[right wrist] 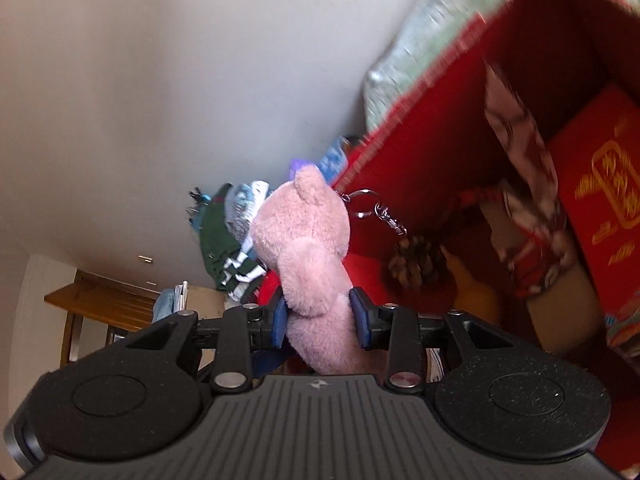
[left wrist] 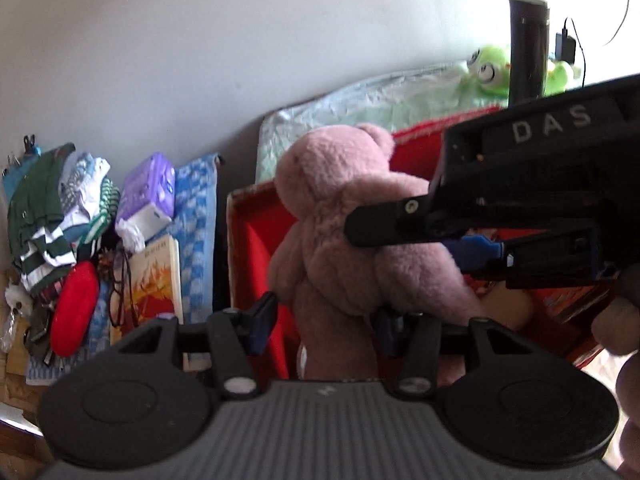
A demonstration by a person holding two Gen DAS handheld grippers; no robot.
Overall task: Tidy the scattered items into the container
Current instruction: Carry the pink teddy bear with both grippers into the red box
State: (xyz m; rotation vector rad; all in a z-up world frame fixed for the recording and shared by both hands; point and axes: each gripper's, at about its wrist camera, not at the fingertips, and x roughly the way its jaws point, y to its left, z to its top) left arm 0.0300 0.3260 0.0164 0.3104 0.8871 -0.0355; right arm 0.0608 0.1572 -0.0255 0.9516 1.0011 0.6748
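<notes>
Gripping pink teddy bear (right wrist: 308,264) at mid-body: right gripper (right wrist: 322,322), pads pressed into plush, above red box (right wrist: 420,168) near its left rim. Left gripper (left wrist: 320,320): jaws spread around the bear's leg, not pinching. Pinecone (right wrist: 418,262) inside.

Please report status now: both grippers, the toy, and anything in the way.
Right gripper shut on pink teddy bear. Left gripper open around its leg. Bear over red box. Nothing blocking.
</notes>
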